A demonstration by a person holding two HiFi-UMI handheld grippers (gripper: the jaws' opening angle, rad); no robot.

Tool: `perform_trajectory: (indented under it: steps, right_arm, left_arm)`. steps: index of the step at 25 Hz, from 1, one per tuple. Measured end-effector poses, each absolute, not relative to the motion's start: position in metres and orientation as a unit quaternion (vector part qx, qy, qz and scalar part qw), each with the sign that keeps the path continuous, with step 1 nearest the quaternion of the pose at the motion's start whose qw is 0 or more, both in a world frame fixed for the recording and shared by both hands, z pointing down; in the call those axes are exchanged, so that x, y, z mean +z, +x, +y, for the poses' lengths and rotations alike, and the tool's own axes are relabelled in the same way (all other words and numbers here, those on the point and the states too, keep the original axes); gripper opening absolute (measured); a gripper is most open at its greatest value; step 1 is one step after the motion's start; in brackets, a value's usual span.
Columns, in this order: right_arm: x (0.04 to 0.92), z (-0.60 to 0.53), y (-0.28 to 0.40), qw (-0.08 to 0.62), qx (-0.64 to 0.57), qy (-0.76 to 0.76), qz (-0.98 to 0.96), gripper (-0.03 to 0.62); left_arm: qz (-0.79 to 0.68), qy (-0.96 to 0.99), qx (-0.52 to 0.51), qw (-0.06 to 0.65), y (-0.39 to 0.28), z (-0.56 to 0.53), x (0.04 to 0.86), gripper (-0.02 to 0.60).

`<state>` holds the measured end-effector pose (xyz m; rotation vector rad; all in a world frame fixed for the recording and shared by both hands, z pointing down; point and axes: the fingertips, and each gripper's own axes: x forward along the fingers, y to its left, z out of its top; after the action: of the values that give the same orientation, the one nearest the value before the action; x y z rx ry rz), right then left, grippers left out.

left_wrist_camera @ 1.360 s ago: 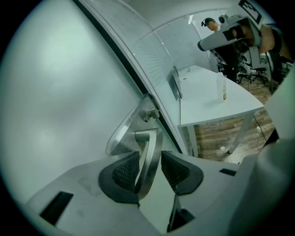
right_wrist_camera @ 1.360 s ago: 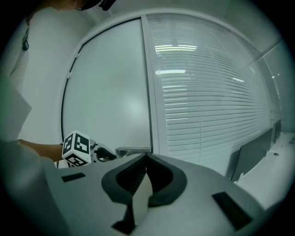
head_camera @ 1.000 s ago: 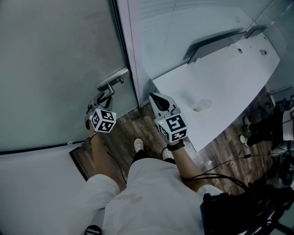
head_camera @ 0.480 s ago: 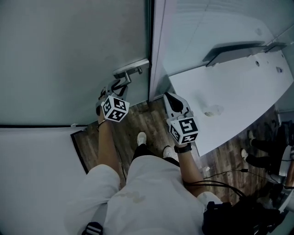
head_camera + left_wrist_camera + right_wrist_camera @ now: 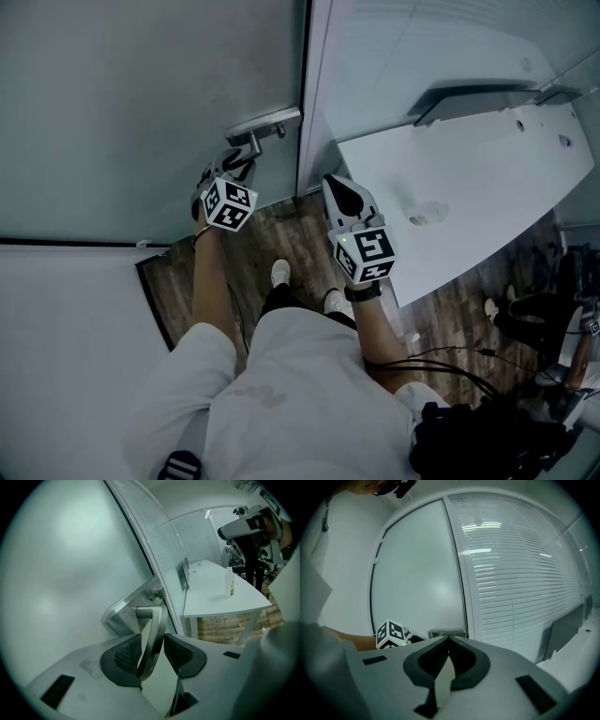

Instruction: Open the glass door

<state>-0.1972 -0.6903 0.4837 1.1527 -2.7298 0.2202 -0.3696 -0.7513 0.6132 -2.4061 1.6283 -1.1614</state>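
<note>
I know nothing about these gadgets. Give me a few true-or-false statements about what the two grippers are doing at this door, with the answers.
1. The left gripper has its jaws on either side of the metal door handle. True.
2. The right gripper is wide open. False: its jaws are together with nothing between them.
3. Both grippers are on the door handle. False: only the left one is; the right gripper is held apart from it, further right, near the white table.
4. The white table stands to the right of the glass door. True.
</note>
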Motion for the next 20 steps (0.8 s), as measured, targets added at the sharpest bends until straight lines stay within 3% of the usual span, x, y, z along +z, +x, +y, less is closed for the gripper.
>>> perform_trajectory:
  steps: [12, 20]
  right_arm:
    - [0.455, -0.677, -0.166, 0.064, 0.054, 0.403, -0.911, 0.002]
    - [0.443, -0.667, -0.152, 0.045, 0.05, 0.406, -0.912, 0.002]
  left_arm:
    - [0.497, -0.739, -0.455, 0.006, -0.363, -0.735, 0.627, 0.15]
    - [0.495, -0.698, -0.516, 0.041, -0.366, -0.731, 0.626, 0.15]
